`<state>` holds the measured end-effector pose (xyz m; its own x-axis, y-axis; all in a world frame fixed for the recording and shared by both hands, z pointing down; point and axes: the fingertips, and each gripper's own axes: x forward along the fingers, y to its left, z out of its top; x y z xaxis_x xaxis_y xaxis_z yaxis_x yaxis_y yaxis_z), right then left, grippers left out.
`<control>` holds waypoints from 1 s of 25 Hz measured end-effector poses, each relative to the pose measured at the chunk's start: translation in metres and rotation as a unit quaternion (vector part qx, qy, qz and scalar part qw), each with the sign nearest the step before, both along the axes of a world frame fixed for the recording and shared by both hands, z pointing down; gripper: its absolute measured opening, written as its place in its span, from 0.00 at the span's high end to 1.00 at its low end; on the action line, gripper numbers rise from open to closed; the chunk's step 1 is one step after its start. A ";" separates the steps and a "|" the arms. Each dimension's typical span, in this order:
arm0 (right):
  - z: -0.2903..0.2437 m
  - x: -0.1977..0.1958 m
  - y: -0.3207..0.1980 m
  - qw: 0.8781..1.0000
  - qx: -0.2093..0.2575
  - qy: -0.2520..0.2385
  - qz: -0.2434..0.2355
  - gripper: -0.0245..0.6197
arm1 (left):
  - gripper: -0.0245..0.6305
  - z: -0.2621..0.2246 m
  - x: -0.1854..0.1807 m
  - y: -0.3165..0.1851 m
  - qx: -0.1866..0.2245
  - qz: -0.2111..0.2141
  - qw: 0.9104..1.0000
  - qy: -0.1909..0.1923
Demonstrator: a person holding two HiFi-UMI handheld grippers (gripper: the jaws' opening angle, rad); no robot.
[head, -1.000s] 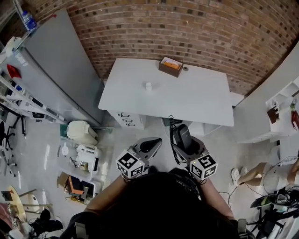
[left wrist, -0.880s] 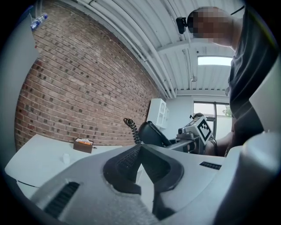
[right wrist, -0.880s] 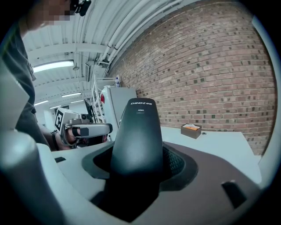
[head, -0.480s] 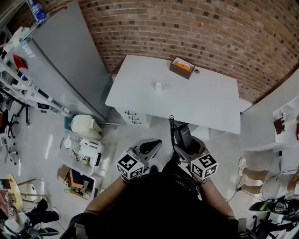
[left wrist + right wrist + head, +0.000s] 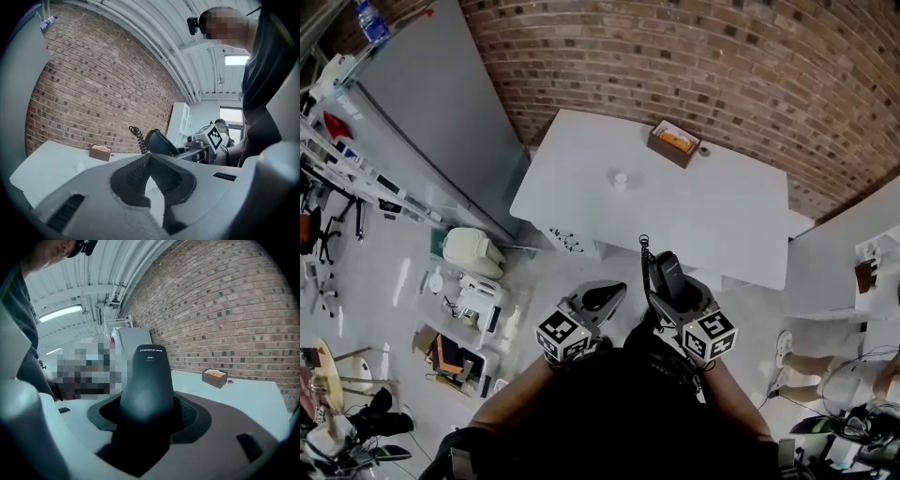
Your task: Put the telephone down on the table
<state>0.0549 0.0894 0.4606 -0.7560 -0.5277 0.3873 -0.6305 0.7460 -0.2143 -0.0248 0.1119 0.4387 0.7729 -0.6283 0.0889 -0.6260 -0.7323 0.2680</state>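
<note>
One telephone handset (image 5: 665,273), clamped in the right gripper (image 5: 675,289), points toward the table (image 5: 703,211) at 12 o'clock (left gripper (image 5: 602,297) closed, empty).

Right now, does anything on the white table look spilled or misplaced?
Nothing stands out: a small brown box and a small white round object sit apart on the white table; no spill shows.

The black corded telephone (image 5: 666,274) is clamped in the right gripper (image 5: 678,295), short of the white table (image 5: 694,211).
</note>
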 end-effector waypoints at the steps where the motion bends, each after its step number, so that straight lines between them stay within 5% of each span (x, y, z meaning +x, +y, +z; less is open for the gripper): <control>1: 0.001 0.004 -0.009 1.000 -0.001 0.000 -0.001 0.54 | 0.95 0.000 0.004 -0.009 0.000 -0.001 1.000 -0.001; 16: -0.017 0.096 -0.163 0.999 0.003 -0.022 -0.026 0.54 | 0.95 -0.018 0.093 -0.164 0.018 -0.039 0.999 -0.005; 25: -0.014 0.142 -0.201 0.999 -0.001 -0.034 -0.007 0.54 | 0.95 -0.020 0.121 -0.210 0.013 -0.050 0.999 -0.009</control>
<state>0.1974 -0.1120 0.4470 -0.7880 -0.5158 0.3361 -0.6038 0.7540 -0.2586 0.0964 -0.0976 0.4189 0.7047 -0.7044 0.0852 -0.7009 -0.6725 0.2377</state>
